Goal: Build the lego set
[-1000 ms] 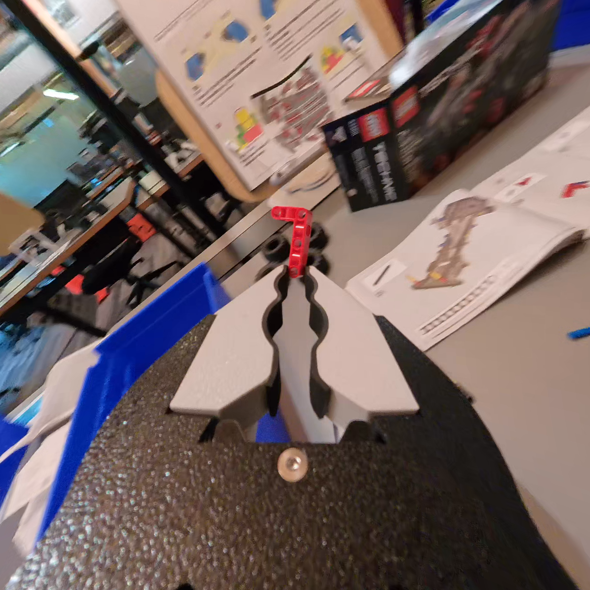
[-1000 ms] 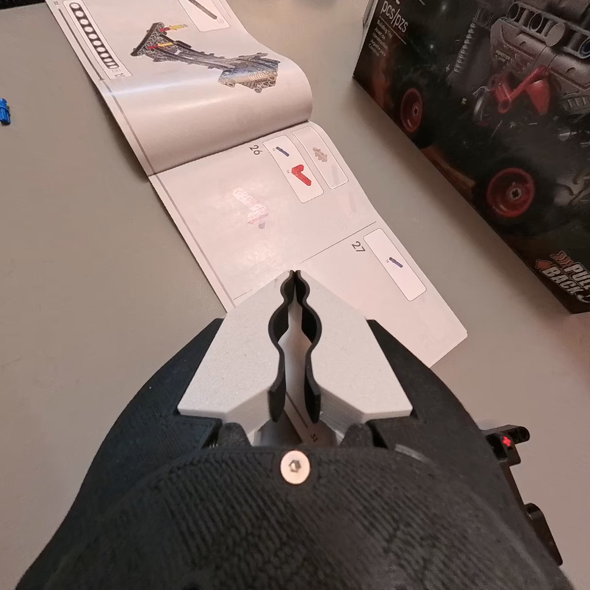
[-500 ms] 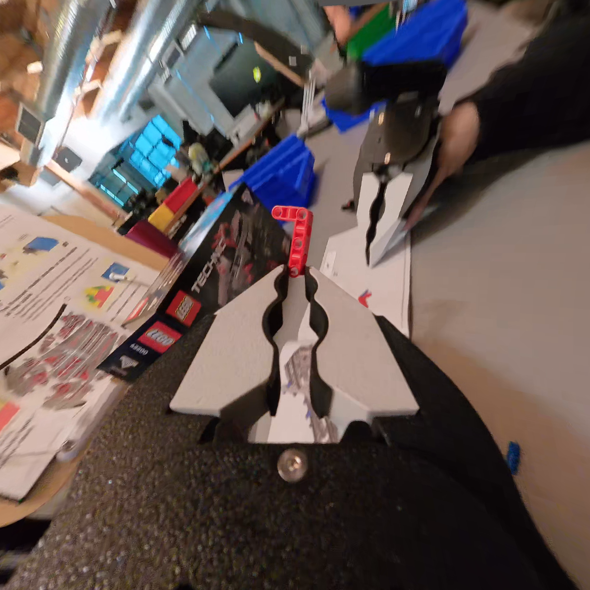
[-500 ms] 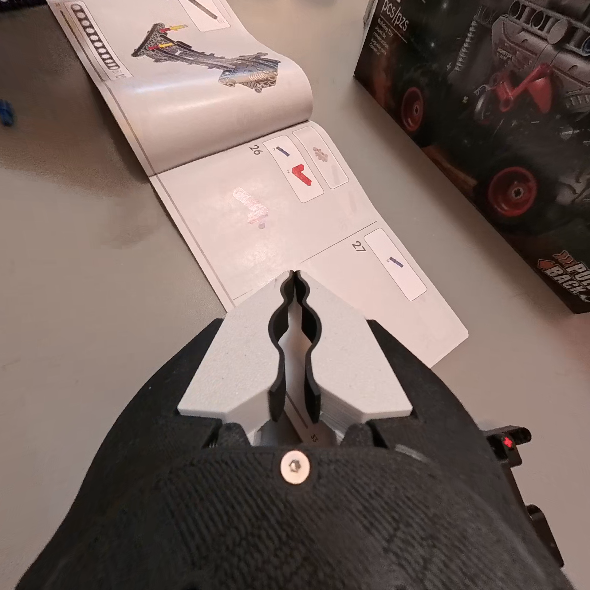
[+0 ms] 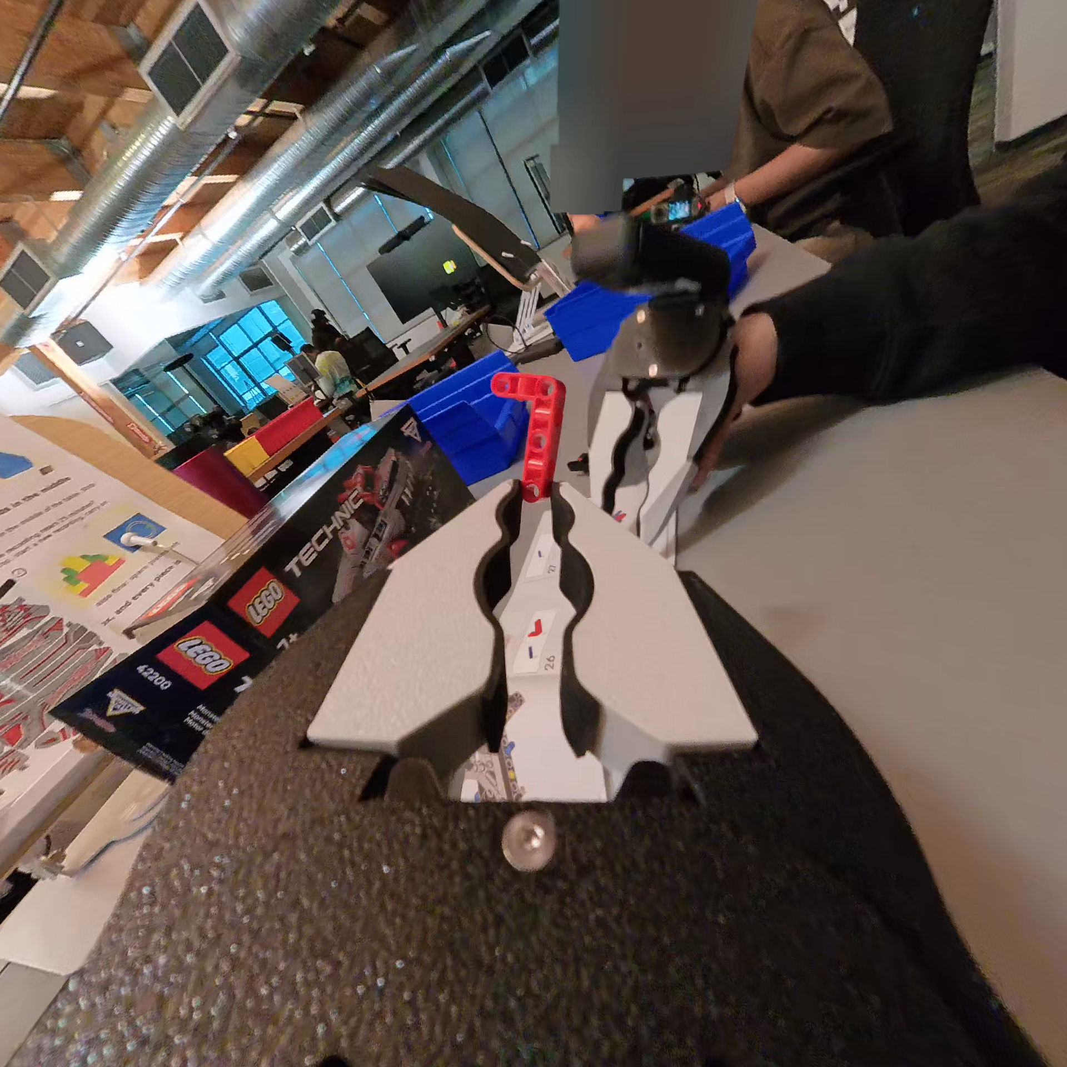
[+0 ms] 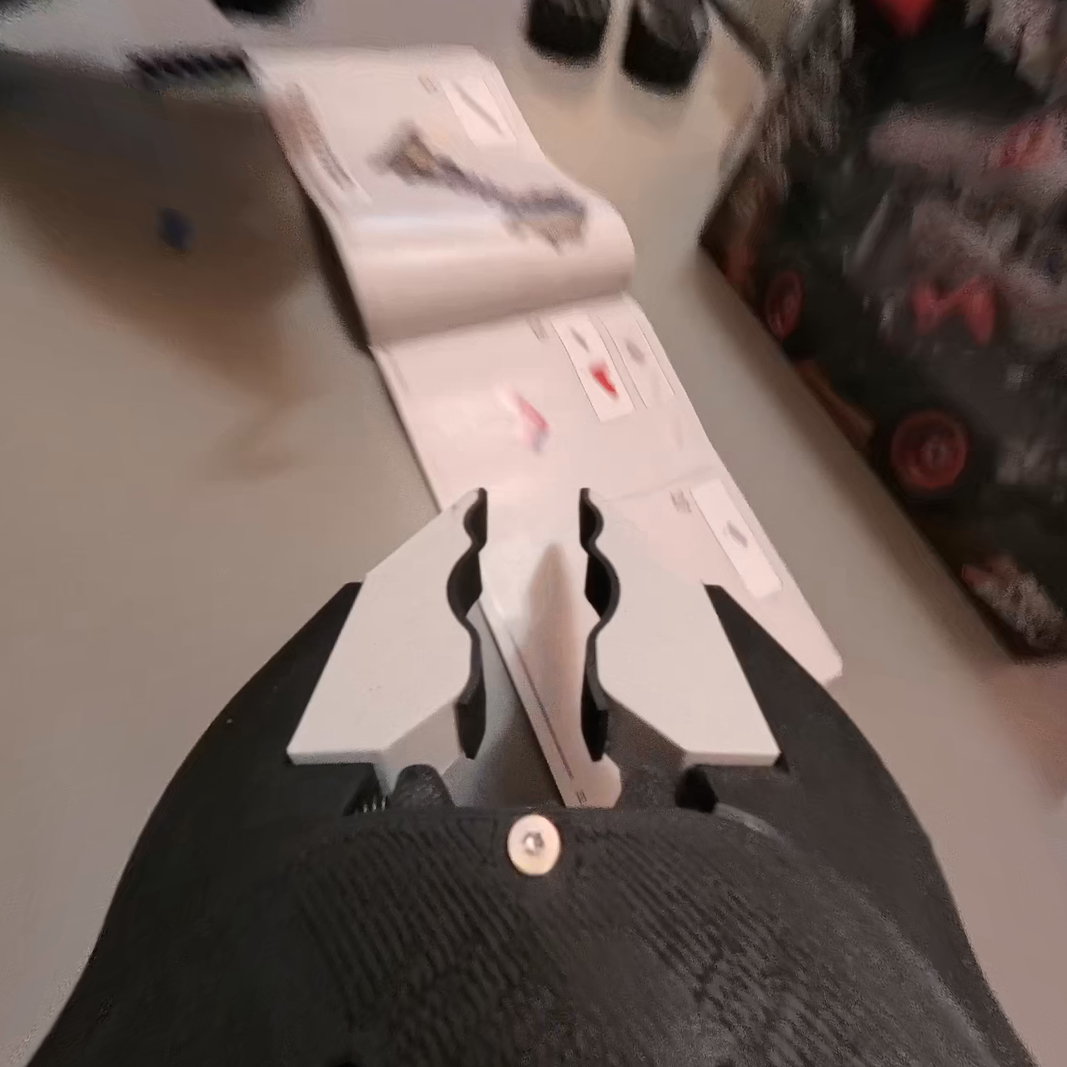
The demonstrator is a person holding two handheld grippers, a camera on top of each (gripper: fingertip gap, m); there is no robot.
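My left gripper [image 5: 536, 492] is shut on the lower end of a red L-shaped beam [image 5: 540, 436], held upright in the air above the open instruction booklet [image 5: 543, 563]. My right gripper [image 6: 532, 496] is open and empty, low over the booklet's near page [image 6: 577, 439]. It also shows in the left wrist view [image 5: 632, 462], held by a hand in a black sleeve, tips down at the booklet's far end. The right wrist view is blurred by motion.
The black set box lies left of the booklet [image 5: 323, 571] and at the right in the right wrist view [image 6: 924, 323]. Blue bins [image 5: 479, 416] stand behind. A small blue piece [image 6: 173, 228] lies on the grey table [image 5: 866, 577]. Black wheels [image 6: 612, 34] sit at the far edge. A person stands beyond the table. Across from one pair of fingers to the other is roughly 15 cm. From the left gripper's tips to the small blue piece [image 6: 173, 228] is close to 15 cm.
My left gripper has swung round with the red beam and now faces the right gripper. My right gripper was shut over the booklet page and has opened, and its view has shifted.
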